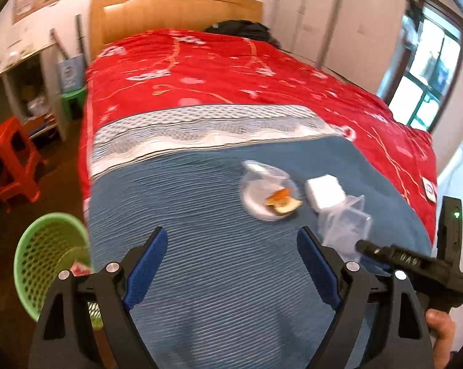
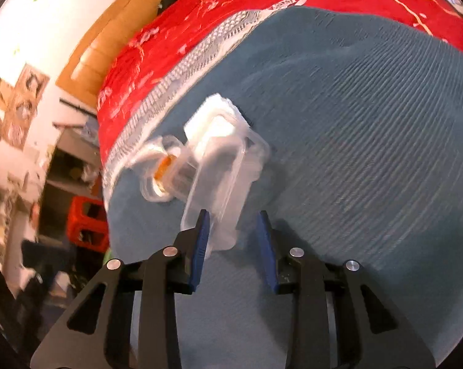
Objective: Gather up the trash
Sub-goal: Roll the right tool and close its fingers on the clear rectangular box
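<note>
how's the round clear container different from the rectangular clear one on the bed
The round clear container lies low and flat on the blue blanket, with orange and yellow scraps inside. The rectangular clear container is tilted up on its edge, looks empty, and sits between the right gripper fingers; the round one is untouched. Both are transparent plastic.

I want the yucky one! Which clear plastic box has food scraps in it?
The round clear container, left of the white box; orange scraps sit inside. The rectangular clear container looks empty.

Left wrist view: high, angled down along bed (image 1: 200,246) toward headboard (image 1: 176,12). Right wrist view: lower, close over clear container (image 2: 222,169). Both share blue blanket (image 2: 369,153), container.
</note>
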The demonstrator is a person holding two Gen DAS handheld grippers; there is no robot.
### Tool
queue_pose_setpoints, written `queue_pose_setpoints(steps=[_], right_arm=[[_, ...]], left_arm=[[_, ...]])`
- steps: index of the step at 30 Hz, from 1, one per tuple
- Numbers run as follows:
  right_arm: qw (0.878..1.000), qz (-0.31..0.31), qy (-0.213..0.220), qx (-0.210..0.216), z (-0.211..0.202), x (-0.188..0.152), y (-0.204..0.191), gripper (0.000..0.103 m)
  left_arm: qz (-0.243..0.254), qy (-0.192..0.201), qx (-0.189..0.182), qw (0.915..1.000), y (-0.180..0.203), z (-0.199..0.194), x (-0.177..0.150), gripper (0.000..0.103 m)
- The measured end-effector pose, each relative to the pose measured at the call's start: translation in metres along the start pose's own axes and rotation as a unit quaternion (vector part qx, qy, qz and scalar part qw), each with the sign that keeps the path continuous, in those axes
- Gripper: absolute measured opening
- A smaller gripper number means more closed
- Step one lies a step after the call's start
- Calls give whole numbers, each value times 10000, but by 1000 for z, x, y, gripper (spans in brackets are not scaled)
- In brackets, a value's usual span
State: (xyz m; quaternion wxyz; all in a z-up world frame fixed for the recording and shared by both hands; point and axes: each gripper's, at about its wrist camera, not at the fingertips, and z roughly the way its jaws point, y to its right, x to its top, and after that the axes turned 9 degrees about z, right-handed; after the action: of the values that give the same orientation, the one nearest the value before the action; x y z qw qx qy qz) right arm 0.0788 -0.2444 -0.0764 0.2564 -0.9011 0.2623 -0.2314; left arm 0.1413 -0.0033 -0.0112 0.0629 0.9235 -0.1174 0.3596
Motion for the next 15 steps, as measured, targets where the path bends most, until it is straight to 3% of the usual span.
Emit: queue_pose_setpoints(steps=[3,7,15], right_arm=[[9999,-5,-63,145,-2,-1,7,35],[9996,73,-51,266,3,-1,1,47],[9999,128,-36,28,24,2,-12,47]], left_arm=[[188,-85,-93,9997,15,12,7,74],[265,-119,-121,9995,24,18,10,73],[89,-152,-125,9998,6,17,8,70]])
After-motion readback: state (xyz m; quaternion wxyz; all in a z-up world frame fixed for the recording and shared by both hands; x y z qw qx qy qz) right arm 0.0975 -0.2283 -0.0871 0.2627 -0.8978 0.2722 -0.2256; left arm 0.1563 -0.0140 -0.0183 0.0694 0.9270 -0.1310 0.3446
